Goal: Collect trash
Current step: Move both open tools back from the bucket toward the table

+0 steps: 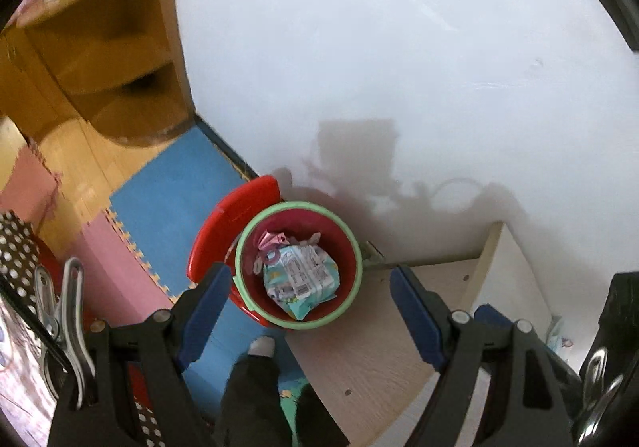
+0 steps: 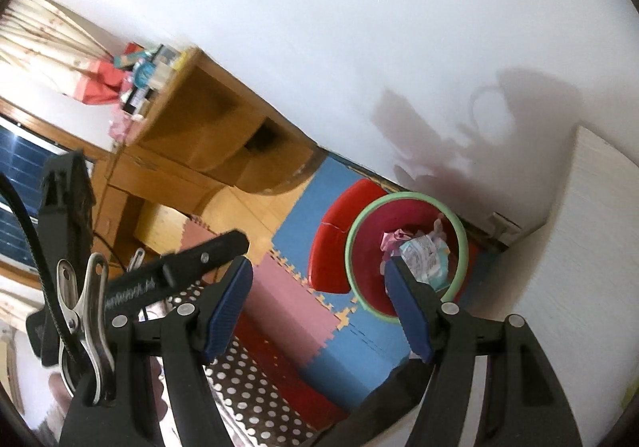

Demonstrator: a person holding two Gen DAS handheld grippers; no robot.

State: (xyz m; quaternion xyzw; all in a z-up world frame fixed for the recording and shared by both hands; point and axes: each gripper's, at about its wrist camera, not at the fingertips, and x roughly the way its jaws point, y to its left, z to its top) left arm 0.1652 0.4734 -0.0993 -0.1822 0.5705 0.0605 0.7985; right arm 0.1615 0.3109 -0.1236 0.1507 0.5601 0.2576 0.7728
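A red bin with a pale green rim [image 1: 298, 265] stands on the floor against the white wall, its red lid [image 1: 235, 215] flipped open to the left. Inside lies a crumpled pale blue printed wrapper [image 1: 301, 279] with a pink scrap [image 1: 269, 239] beside it. My left gripper [image 1: 307, 283] hangs high above the bin, open, with nothing between its blue pads. In the right wrist view the same bin [image 2: 405, 253] sits to the right with the wrapper [image 2: 425, 253] in it. My right gripper [image 2: 317, 301] is open and empty, above the floor mats left of the bin.
A light wooden tabletop [image 1: 383, 327] lies right of the bin. Blue, pink and red foam mats [image 1: 159, 203] cover the floor. A wooden corner shelf [image 1: 116, 60] stands at the far left with clutter on top. A person's dark trouser leg and white sock [image 1: 261, 347] are below.
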